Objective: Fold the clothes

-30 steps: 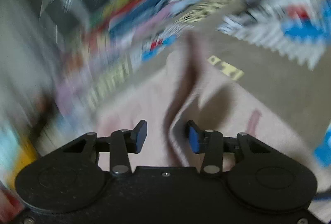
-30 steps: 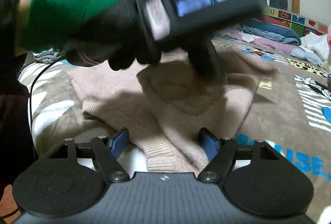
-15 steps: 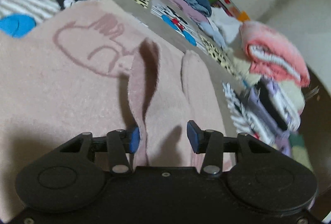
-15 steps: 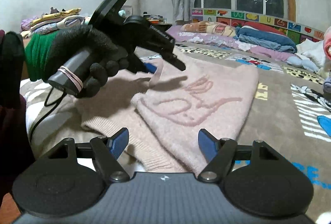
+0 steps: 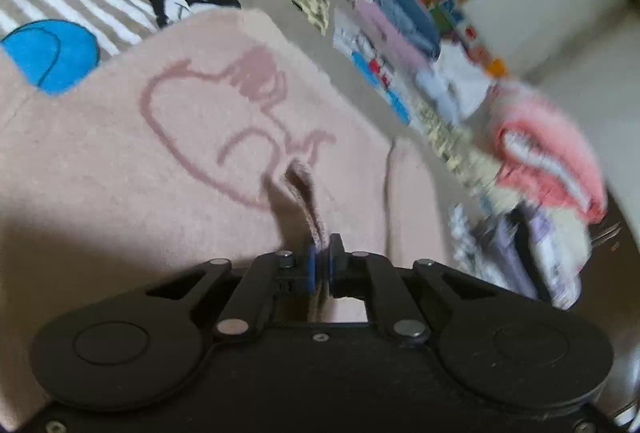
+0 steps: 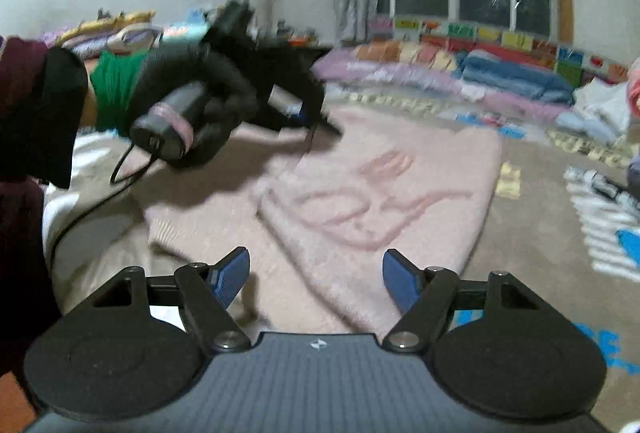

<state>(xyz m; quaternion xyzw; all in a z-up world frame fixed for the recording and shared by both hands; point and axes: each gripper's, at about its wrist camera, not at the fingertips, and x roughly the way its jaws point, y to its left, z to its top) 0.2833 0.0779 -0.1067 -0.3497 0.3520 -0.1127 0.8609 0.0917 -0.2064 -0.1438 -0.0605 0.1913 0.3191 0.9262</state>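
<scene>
A pale pink knit sweater (image 5: 180, 161) with a darker pink line drawing lies spread on the cartoon-print blanket (image 5: 80, 13). My left gripper (image 5: 320, 265) is shut on a ribbed edge of the sweater, which stands up as a thin fold between the blue pads. In the right wrist view the sweater (image 6: 380, 201) lies partly folded, and the left gripper (image 6: 316, 121), held by a black-gloved hand (image 6: 200, 105), sits at its far left side. My right gripper (image 6: 316, 273) hangs open over the sweater's near edge, with nothing pinched.
A rolled pink-and-white garment (image 5: 548, 153) tops a stack of folded clothes at the right. Folded bedding (image 6: 500, 73) lines the wall under the window. A black cable (image 6: 100, 193) trails from the left gripper's handle across the blanket.
The left gripper swung over the sweater and rolled, then its jaws closed on the raised ribbed edge. The right gripper stayed where it was, still open.
</scene>
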